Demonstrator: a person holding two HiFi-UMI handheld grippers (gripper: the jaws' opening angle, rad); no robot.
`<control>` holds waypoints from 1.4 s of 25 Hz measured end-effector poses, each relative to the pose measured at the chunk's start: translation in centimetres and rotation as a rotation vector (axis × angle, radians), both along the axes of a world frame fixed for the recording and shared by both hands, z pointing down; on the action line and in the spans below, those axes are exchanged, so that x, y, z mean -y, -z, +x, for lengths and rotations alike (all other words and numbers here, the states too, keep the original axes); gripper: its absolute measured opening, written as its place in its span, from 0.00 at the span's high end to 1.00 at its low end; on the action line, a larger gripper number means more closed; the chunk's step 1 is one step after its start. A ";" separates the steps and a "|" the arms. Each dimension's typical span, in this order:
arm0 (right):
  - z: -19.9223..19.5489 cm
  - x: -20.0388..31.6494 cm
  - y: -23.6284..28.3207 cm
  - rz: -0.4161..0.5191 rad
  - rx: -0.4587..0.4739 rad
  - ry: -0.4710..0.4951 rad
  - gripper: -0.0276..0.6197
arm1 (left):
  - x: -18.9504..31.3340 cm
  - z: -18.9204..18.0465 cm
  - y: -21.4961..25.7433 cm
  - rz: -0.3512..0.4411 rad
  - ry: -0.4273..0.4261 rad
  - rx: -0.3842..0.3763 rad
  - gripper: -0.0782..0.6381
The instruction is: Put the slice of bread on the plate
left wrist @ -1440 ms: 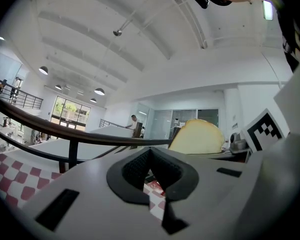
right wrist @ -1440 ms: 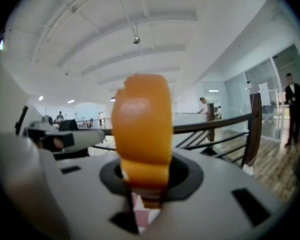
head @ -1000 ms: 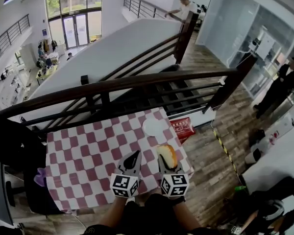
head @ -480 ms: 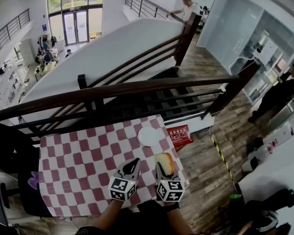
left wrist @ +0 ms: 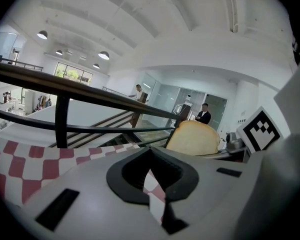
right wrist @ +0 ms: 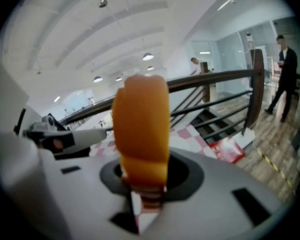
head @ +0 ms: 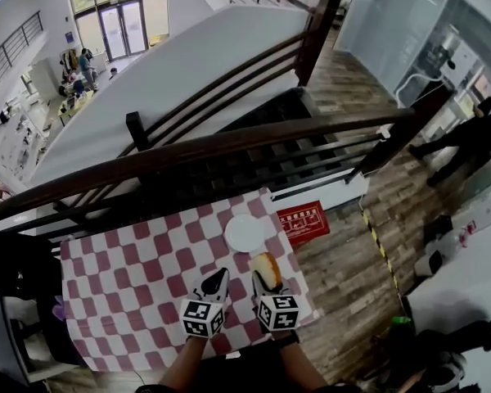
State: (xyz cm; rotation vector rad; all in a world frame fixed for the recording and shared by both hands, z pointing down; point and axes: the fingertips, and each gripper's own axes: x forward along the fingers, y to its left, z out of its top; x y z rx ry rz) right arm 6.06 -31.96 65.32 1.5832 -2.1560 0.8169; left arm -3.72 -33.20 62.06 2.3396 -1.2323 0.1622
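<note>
A slice of bread [head: 267, 270] with a golden-brown crust stands upright in my right gripper [head: 267, 280], which is shut on its lower edge. In the right gripper view the bread [right wrist: 140, 126] fills the middle and hides what lies straight ahead of it. A round white plate [head: 245, 232] sits on the red-and-white checked tablecloth [head: 139, 260], just beyond the bread. My left gripper [head: 216, 282] hovers beside the right one with its jaws together and nothing in them. The bread [left wrist: 192, 138] also shows at the right of the left gripper view.
A dark wooden railing [head: 188, 150] runs along the table's far edge, with a stairwell behind it. The table's right edge [head: 299, 260] is close to the bread. A red sign [head: 303, 222] lies on the floor below it. A purple object [head: 59, 308] is at the left edge.
Both grippers have come down toward the table together, the bread still held by the right one. The bread is now closer to the plate.
</note>
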 end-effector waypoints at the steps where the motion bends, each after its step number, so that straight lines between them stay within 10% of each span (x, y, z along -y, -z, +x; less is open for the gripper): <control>1: 0.2 0.6 -0.6 -0.015 0.001 0.006 0.80 | 0.6 0.2 -0.5 -0.010 0.002 0.005 0.87; 12: -1.0 8.4 -8.9 -0.198 0.058 0.097 0.80 | 5.6 -0.6 -6.8 -0.136 0.070 0.055 0.87; 18: -4.2 9.4 -14.6 -0.474 0.228 0.214 0.80 | 5.3 -1.5 -9.3 -0.210 0.105 0.085 0.87; 25: -4.8 12.7 -16.8 -0.611 0.413 0.133 0.80 | 5.2 -1.7 -10.4 -0.240 0.114 0.112 0.87; 35: -1.4 16.0 -16.3 -0.579 0.169 0.051 0.42 | 5.8 -1.0 -8.5 -0.253 0.075 0.108 0.87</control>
